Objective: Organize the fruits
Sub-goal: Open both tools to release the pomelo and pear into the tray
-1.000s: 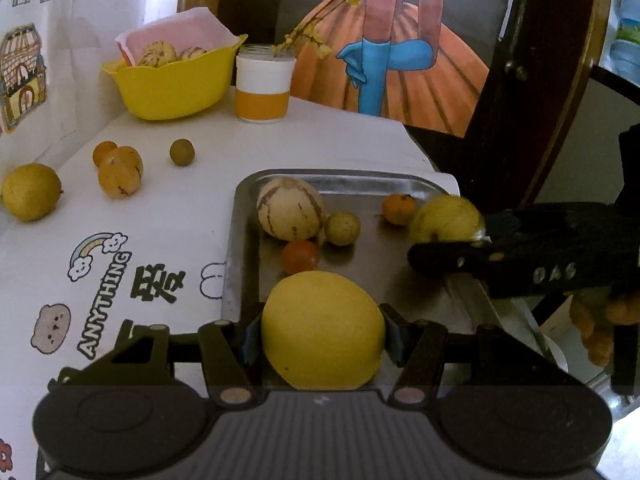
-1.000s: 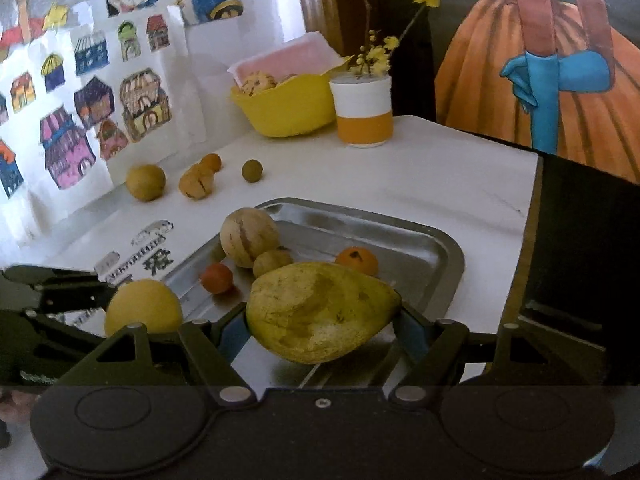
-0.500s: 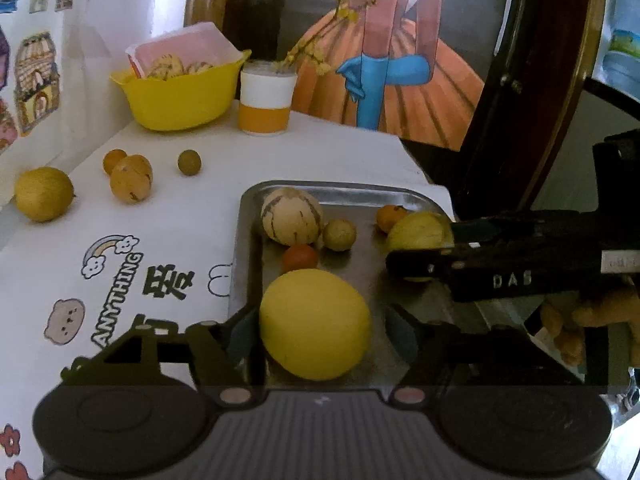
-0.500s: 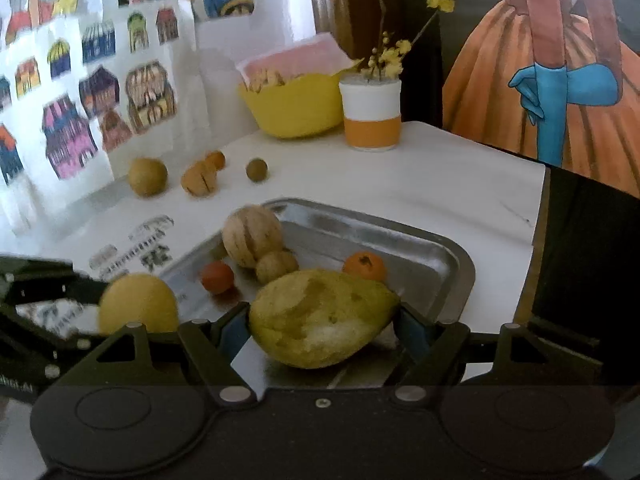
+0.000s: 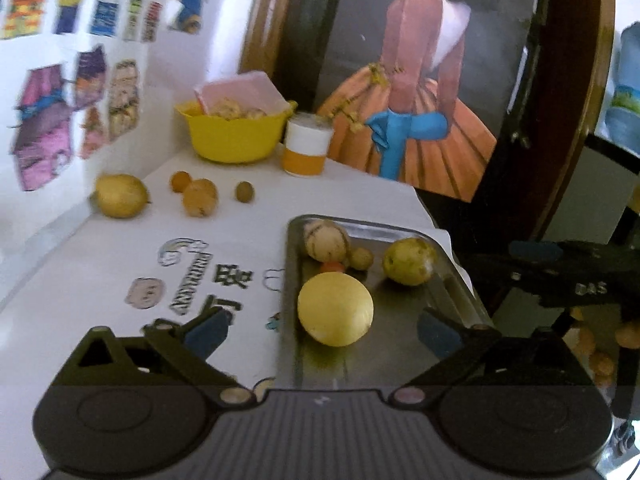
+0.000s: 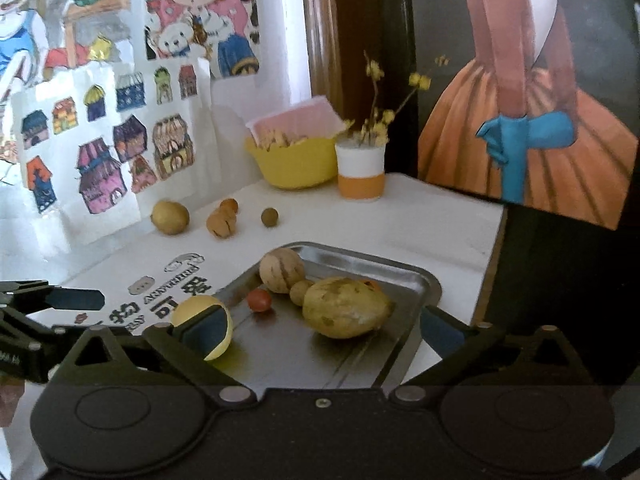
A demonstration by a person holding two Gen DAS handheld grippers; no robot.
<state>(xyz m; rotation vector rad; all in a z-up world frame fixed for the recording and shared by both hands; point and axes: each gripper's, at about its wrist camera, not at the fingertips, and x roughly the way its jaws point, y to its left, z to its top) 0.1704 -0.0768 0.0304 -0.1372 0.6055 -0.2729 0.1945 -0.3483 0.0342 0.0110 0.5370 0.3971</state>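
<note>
1. My left claw [image 5: 322,330] is spread wide with nothing between its blue pads; the round yellow fruit [image 5: 335,309] lies loose on the metal tray [image 5: 392,354], touching neither finger.
2. My right claw [image 6: 322,330] gapes just as wide and grips nothing; the mottled yellow-green fruit [image 6: 346,307] rests on the tray ahead of it, clear of both pads.
3. The tray sits at the near right corner of a white table [image 6: 420,224], which carries printed cartoons and lettering just left of the tray.
4. Toward the tray's far end lie a striped pale melon [image 6: 281,269], a small brownish fruit [image 6: 301,292] touching it, and a small red fruit [image 6: 259,300] beside them. An orange fruit [image 6: 371,285] peeks out behind the mottled one.
5. Beyond the tray, on the bare table, lie a yellow-green fruit [image 5: 120,195], two orange fruits [image 5: 198,196] close together and a small dark round one [image 5: 244,191].
6. Farther back from the tray stand a yellow bowl [image 5: 236,136] with a pink container in it and a white-and-orange cup [image 5: 306,150] holding yellow-flowered twigs.
7. Left of the tray, the wall [image 6: 100,128] is covered in cartoon house drawings; behind it hangs a painting of an orange skirt with a blue bow [image 6: 528,132].
</note>
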